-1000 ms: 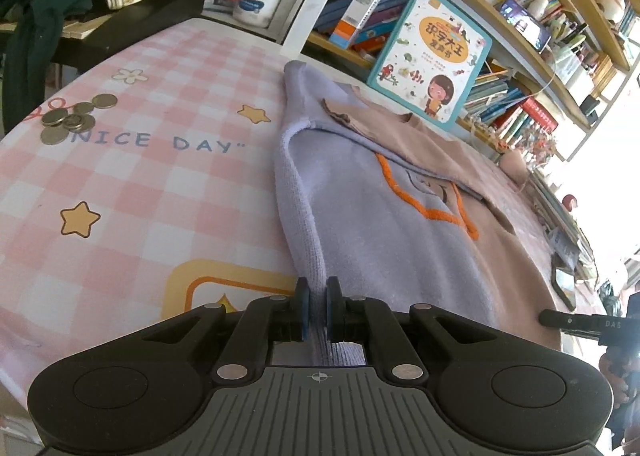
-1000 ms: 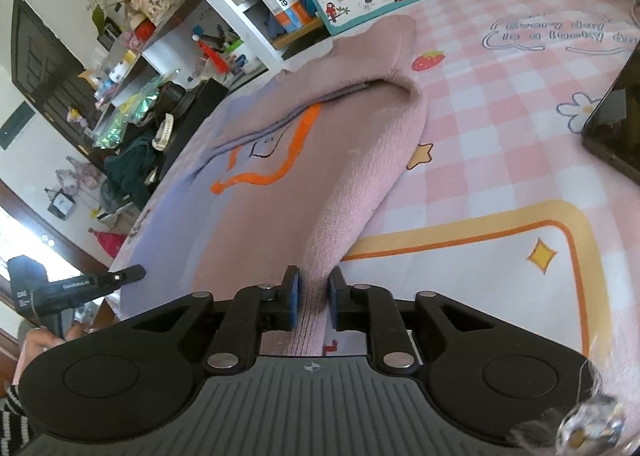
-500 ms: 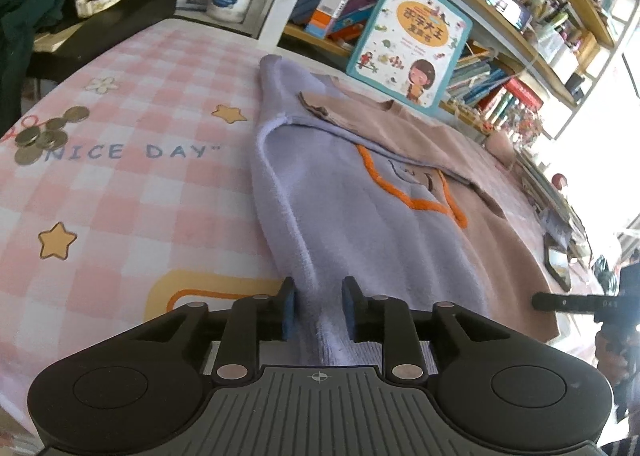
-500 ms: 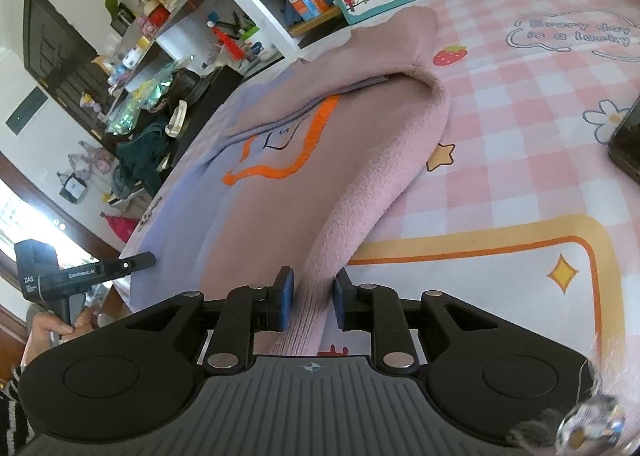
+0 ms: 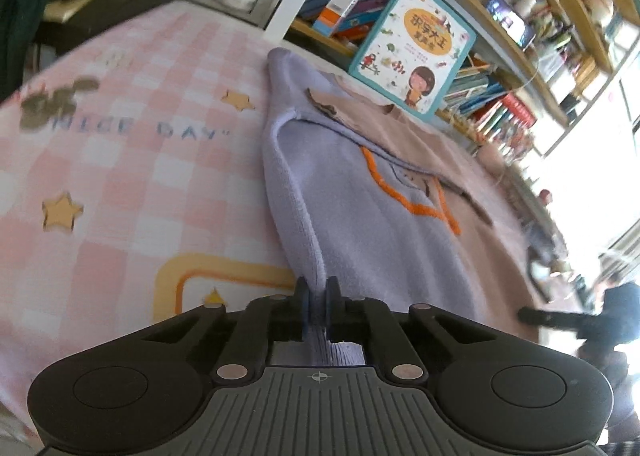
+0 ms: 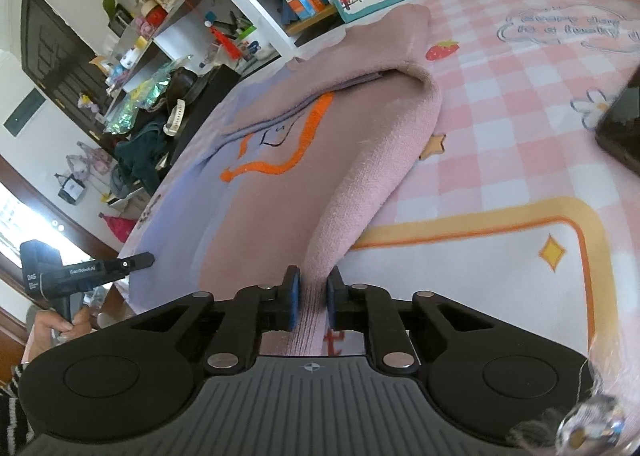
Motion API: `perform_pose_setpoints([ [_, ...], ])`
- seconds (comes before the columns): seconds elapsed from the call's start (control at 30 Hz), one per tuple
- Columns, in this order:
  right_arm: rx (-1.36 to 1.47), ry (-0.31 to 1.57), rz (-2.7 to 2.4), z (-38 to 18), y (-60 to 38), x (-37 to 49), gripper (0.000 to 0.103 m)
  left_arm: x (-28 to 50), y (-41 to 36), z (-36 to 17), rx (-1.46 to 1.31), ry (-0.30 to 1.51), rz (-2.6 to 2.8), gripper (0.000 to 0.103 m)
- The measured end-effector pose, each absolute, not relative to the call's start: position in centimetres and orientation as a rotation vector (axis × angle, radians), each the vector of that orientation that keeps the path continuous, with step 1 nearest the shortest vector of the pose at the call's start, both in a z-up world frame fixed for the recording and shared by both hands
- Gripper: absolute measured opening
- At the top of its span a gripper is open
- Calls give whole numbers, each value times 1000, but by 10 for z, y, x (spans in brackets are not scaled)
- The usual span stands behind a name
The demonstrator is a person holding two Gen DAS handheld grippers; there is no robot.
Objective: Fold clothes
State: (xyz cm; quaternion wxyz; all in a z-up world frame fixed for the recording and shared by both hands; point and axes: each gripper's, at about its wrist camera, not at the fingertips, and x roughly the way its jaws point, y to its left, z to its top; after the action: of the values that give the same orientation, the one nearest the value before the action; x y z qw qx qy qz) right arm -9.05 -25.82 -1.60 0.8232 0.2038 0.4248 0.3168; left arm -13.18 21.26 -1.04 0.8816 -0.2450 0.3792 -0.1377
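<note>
A sweater, lilac on one half (image 5: 360, 223) and pink on the other (image 6: 280, 195), lies flat on the checked tablecloth (image 5: 120, 175) with an orange stitched outline on its chest. My left gripper (image 5: 317, 288) is shut on the lilac side edge near the hem. My right gripper (image 6: 313, 280) has the pink side edge (image 6: 360, 191) between its pads, and its jaws are closing on the fabric. Each gripper shows small in the other's view, the left one (image 6: 92, 270) held by a hand (image 6: 60, 320).
A picture book (image 5: 412, 51) leans on the bookshelf just behind the sweater's collar. Several coins (image 5: 52, 103) lie on the cloth to the left. A dark phone (image 6: 624, 127) lies at the right. A cluttered dark side table (image 6: 176, 103) stands past the left end.
The left jaws opened around the lilac edge half a second ago and have shut on it again. The right jaws spread slightly, then narrowed on the pink edge.
</note>
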Motion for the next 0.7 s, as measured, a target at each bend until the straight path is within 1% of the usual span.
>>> perform_pose_setpoints([
  [0.23,525,955,738,-15,-274,-116,11,-170,228,-13,-655,799,-313,5],
  [0.33,587,947,764,-12,-276,-118,11,-177,230,-11,-716,758,-334,5],
  [0.43,678,887,820,-2,-279,-110,11,-170,231,-1,-792,613,-377,5],
  [0.6,833,649,867,28,-284,-82,11,-152,230,15,-919,345,-422,5],
  [0.7,931,547,865,36,-286,-56,11,-131,230,17,-1014,207,-449,5],
])
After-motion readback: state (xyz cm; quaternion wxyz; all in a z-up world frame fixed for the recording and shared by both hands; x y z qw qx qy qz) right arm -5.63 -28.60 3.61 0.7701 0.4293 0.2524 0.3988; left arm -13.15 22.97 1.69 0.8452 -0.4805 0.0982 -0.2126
